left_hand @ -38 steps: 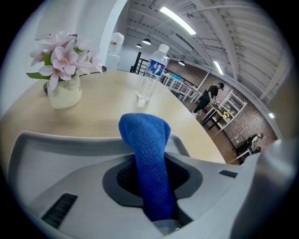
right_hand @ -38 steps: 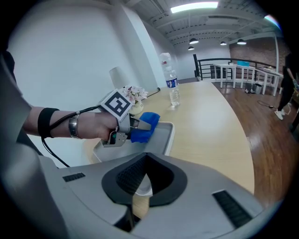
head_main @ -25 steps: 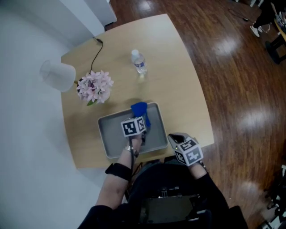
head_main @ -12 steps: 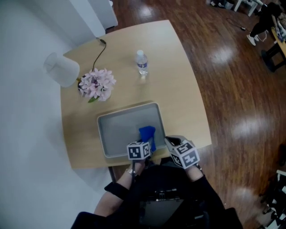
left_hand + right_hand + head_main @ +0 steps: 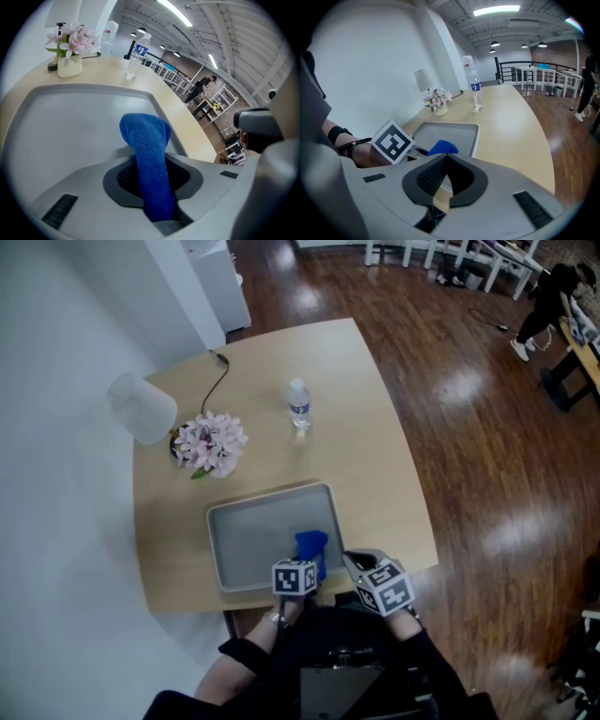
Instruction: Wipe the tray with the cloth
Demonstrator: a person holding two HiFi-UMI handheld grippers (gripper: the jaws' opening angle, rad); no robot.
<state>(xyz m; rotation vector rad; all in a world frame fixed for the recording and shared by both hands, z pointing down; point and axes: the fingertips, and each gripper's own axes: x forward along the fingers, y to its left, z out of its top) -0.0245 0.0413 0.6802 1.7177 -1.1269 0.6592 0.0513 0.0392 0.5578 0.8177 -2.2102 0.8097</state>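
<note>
A grey tray (image 5: 248,532) lies near the front edge of the wooden table (image 5: 366,465). A blue cloth (image 5: 311,550) rests on the tray's near right part. My left gripper (image 5: 305,565) is shut on the cloth (image 5: 149,164). The cloth stands up between the pads and folds forward onto the tray floor (image 5: 61,122). My right gripper (image 5: 367,565) hovers off the tray's near right corner, at the table's front edge. Its jaws (image 5: 443,180) are shut with nothing between them. The right gripper view shows the tray (image 5: 457,130), the cloth (image 5: 442,147) and the left gripper's marker cube (image 5: 392,141).
A water bottle (image 5: 299,405) stands beyond the tray. A vase of pink flowers (image 5: 212,443), a white lamp (image 5: 142,407) and a black cable (image 5: 217,381) are at the back left. Wooden floor lies to the right of the table.
My left gripper has drawn the cloth from the tray's far right corner back to its near right part. The right gripper has stayed near the table's front edge.
</note>
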